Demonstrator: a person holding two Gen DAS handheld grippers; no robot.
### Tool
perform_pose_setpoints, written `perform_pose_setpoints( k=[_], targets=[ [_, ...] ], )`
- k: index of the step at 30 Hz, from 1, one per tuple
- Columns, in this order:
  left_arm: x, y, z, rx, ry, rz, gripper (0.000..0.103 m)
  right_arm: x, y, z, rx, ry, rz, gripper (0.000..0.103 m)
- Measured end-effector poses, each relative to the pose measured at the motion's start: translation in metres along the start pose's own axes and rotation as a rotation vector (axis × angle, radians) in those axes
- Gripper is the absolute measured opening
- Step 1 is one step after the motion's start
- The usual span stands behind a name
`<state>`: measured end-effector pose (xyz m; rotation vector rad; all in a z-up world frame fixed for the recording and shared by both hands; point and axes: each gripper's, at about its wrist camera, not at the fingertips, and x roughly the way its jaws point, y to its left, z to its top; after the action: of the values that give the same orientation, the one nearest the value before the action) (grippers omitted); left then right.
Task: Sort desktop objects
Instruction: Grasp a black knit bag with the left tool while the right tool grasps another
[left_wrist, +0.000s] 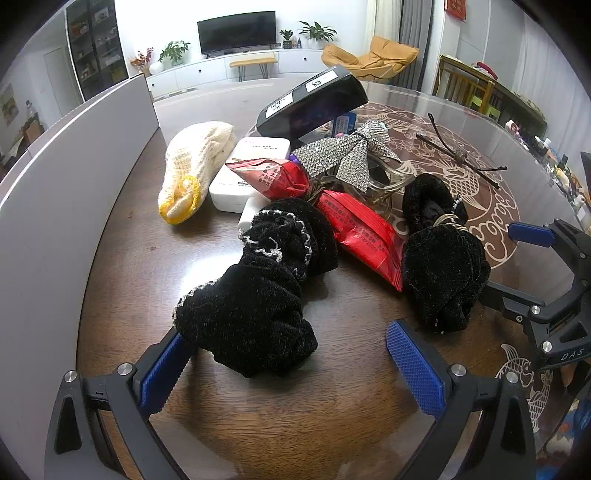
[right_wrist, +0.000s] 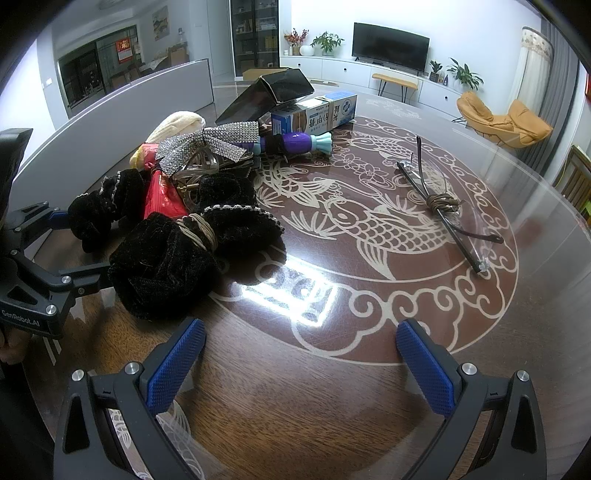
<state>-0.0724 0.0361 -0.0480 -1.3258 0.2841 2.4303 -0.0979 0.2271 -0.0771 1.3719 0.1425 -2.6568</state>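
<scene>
Left wrist view: The left claw (left_wrist: 288, 363) is spread wide and low over the bench (left_wrist: 280, 417), its left pad touching the near end of a black velvet scrunchie (left_wrist: 255, 310) that lies partly between the fingers; nothing is pinched. The wide spread suits a bulky, soft thing, and this looks like an approach to a grasp. Behind the scrunchie the clutter lies heaped: a red packet (left_wrist: 351, 225), a second black velvet piece (left_wrist: 443, 266) to the right, a rhinestone bow (left_wrist: 343, 155), a white box (left_wrist: 251, 173), a cream knitted item (left_wrist: 192, 173) far left, and a black box (left_wrist: 314, 103) propped at the far side. A grey panel (left_wrist: 74, 166) curves along the left edge. The right claw (left_wrist: 532, 236) enters from the right, near the second velvet piece.

Right wrist view: The right claw (right_wrist: 301, 363) is likewise spread, holding nothing, over bare bench (right_wrist: 295, 424) just right of the heap. Glasses (right_wrist: 443, 203) bound with a cord lie apart on the right, on the fish pattern. A blue carton (right_wrist: 317, 114) and a purple bottle (right_wrist: 291, 142) lie at the far side of the heap. The left claw (right_wrist: 48, 236) is seen at the left, by the scrunchie (right_wrist: 99, 214)
</scene>
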Motion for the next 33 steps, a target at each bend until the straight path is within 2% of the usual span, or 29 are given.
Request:
perform_pose_setpoints(
  k=[5, 8, 11, 13, 14, 15, 17, 18, 19, 20, 22, 25, 28, 29, 31, 32, 33],
  targets=[
    [-0.003, 0.003, -0.002, -0.009, -0.010, 0.006, 0.103, 0.000, 0.000, 0.000, 0.000, 0.000, 0.000, 0.103],
    [-0.003, 0.004, -0.001, 0.001, 0.009, 0.003, 0.103, 0.000, 0.000, 0.000, 0.000, -0.001, 0.000, 0.103],
    [-0.002, 0.014, 0.004, -0.035, 0.007, 0.074, 0.103, 0.000, 0.000, 0.000, 0.001, -0.001, 0.000, 0.103],
    [-0.002, 0.023, 0.009, -0.063, -0.007, 0.054, 0.103, 0.000, 0.000, 0.000, 0.001, -0.001, 0.000, 0.103],
    [-0.002, 0.026, 0.010, -0.076, -0.016, 0.027, 0.100, 0.000, 0.000, 0.000, 0.001, -0.001, 0.000, 0.103],
    [-0.002, 0.028, 0.010, -0.084, -0.022, 0.013, 0.089, -0.001, 0.000, 0.000, 0.004, -0.001, -0.002, 0.103],
    [-0.005, 0.025, 0.011, -0.062, -0.036, 0.043, 0.034, 0.000, -0.003, 0.000, 0.018, -0.005, 0.000, 0.103],
    [-0.008, 0.023, 0.011, -0.063, -0.046, 0.010, 0.028, -0.001, -0.005, 0.000, 0.029, -0.012, 0.005, 0.103],
    [-0.010, 0.022, 0.010, -0.073, -0.049, -0.016, 0.028, -0.005, -0.009, -0.001, 0.056, -0.031, 0.020, 0.103],
    [-0.012, 0.021, 0.009, -0.075, -0.053, -0.006, 0.028, -0.008, -0.013, -0.001, 0.097, -0.033, 0.044, 0.103],
    [-0.018, 0.018, 0.008, -0.088, -0.060, 0.008, 0.028, -0.013, -0.023, 0.002, 0.253, -0.011, 0.191, 0.103],
    [-0.022, 0.016, 0.004, -0.144, -0.048, -0.002, 0.028, -0.016, -0.006, 0.017, 0.306, -0.001, 0.298, 0.102],
    [-0.024, 0.023, -0.001, -0.206, -0.043, 0.002, 0.028, 0.001, 0.021, 0.038, 0.284, 0.031, 0.322, 0.093],
    [-0.026, 0.024, -0.006, -0.223, -0.045, 0.000, 0.028, 0.009, 0.025, 0.042, 0.288, 0.036, 0.322, 0.085],
    [-0.032, 0.032, -0.009, -0.263, -0.057, -0.019, 0.028, 0.014, 0.030, 0.047, 0.285, 0.018, 0.280, 0.045],
    [-0.034, 0.031, -0.012, -0.271, -0.064, -0.023, 0.028, 0.017, 0.030, 0.047, 0.283, 0.040, 0.283, 0.034],
    [-0.040, 0.033, -0.014, -0.281, -0.079, -0.030, 0.028, 0.017, 0.025, 0.044, 0.312, 0.055, 0.322, 0.034]
  ],
)
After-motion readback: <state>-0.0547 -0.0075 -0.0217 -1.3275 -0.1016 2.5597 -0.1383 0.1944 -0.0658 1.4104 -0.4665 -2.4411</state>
